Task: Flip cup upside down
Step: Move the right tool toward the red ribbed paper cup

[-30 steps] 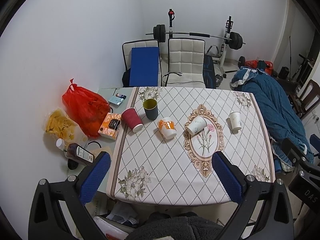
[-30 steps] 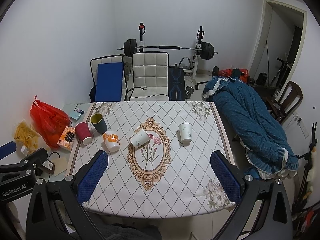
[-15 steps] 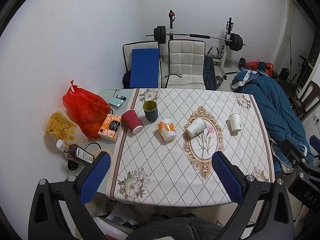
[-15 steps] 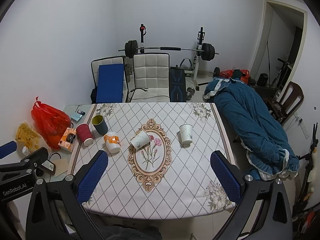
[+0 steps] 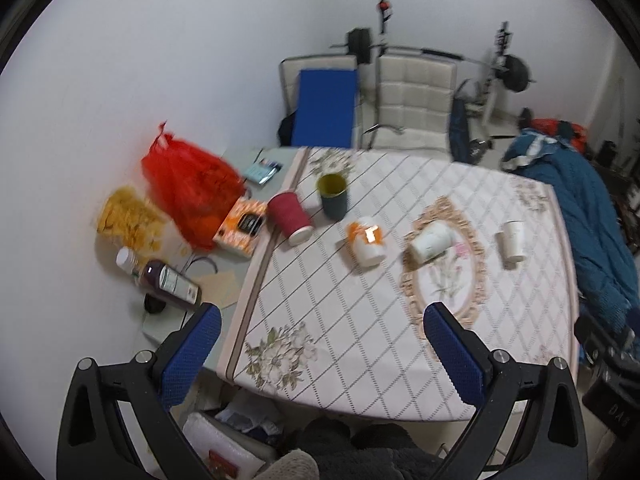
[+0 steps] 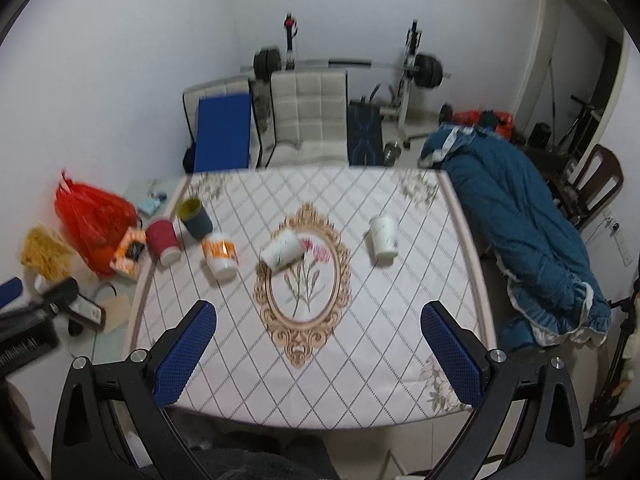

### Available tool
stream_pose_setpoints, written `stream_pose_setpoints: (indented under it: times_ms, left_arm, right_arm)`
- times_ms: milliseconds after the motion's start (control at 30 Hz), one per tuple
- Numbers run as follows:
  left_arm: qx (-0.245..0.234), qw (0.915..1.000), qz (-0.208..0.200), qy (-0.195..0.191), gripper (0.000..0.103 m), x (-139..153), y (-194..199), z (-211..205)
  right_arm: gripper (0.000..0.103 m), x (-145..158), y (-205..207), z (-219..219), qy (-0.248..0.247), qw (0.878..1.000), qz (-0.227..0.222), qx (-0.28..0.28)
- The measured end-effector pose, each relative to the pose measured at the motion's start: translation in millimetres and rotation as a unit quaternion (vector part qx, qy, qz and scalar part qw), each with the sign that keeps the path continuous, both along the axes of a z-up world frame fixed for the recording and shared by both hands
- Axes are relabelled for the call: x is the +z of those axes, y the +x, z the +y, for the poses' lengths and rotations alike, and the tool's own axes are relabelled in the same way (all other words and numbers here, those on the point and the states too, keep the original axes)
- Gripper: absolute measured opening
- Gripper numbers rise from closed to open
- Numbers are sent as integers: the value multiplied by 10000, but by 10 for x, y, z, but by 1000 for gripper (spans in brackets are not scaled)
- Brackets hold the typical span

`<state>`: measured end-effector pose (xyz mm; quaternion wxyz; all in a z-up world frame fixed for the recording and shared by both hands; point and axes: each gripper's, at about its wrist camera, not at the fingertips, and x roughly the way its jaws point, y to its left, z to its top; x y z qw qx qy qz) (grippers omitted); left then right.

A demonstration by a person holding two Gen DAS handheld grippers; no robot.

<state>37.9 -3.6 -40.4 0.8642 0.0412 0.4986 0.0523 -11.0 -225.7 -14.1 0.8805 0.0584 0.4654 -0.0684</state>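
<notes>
- The left claw (image 5: 322, 344) is spread wide with nothing between its blue pads (image 5: 190, 354); it hangs above the near left edge of the table (image 5: 360, 360).
- The right claw (image 6: 318, 340) is just as wide and grips nothing, held above the near edge of the table (image 6: 360, 380).
- Five cups sit in a loose row across the far half of the cloth, well apart from both claws.
- From the left: a red cup (image 5: 289, 219) mouth down, a green cup (image 5: 333, 196) mouth up, an orange cup (image 5: 366, 241) mouth down.
- A white cup (image 6: 282, 249) lies tipped on its side at the upper left rim of the oval medallion (image 6: 306, 280).
- Another white cup (image 6: 384, 236) stands right of the medallion; which end is up is not clear.
- Left of the table lie a red bag (image 5: 188, 192), an orange box (image 5: 242, 228) and a bottle (image 5: 164, 280).
- Both views are slightly blurred.
</notes>
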Motion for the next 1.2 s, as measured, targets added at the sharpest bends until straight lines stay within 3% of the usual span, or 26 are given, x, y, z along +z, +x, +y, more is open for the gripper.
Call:
stream_pose_setpoints:
  times_ms: [300, 667, 933, 1200]
  left_arm:
    - [499, 9966, 648, 111, 103, -743, 346, 229]
    - [568, 9866, 1521, 155, 103, -1683, 1197, 649]
    - [748, 9797, 1860, -50, 103, -2161, 2024, 1032]
    - [1047, 9722, 2061, -381, 103, -2496, 2676, 1333]
  right_arm:
    - [103, -1106, 455, 149, -3, 9955, 884, 341]
    - [103, -2341, 1141, 604, 193, 9792, 1985, 380]
    - [103, -2815, 1689, 915, 89, 9695, 2432, 295]
    - [103, -3030, 2155, 1059, -12, 9652, 2612, 131]
